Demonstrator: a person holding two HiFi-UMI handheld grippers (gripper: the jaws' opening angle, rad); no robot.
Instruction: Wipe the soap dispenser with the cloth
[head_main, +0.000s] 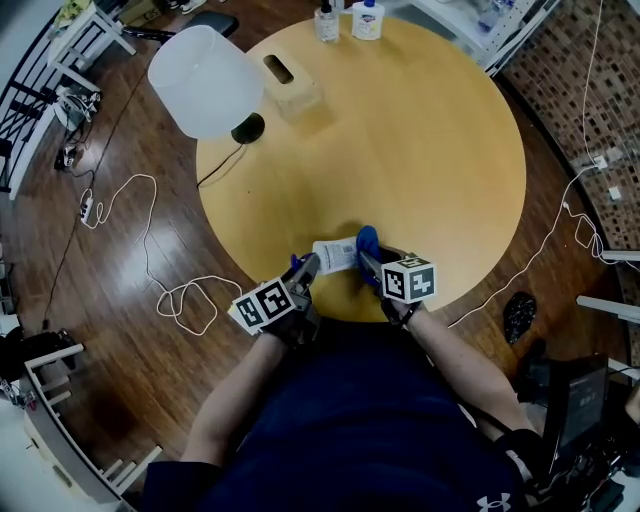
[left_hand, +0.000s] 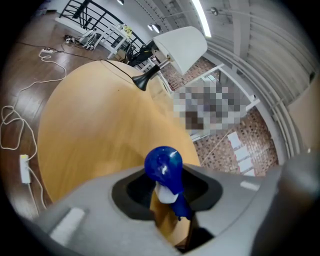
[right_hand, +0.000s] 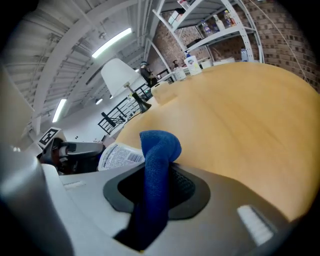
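Roughly level soap dispenser (head_main: 335, 255), base toward cloth (head_main: 368, 242)

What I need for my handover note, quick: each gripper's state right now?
Left gripper: closed on the dispenser, at its blue pump.
Right gripper: closed on the cloth.

A big round table (head_main: 420, 150) made of light wood stands on a dark wood floor (head_main: 120, 340). On its far side are a lamp (head_main: 205, 80) with a white shade, a tissue box (head_main: 290, 88) just beside it, and two small bottles (head_main: 367, 20) near the edge. A long white cord (head_main: 150, 250) lies in loops on the floor to the left.
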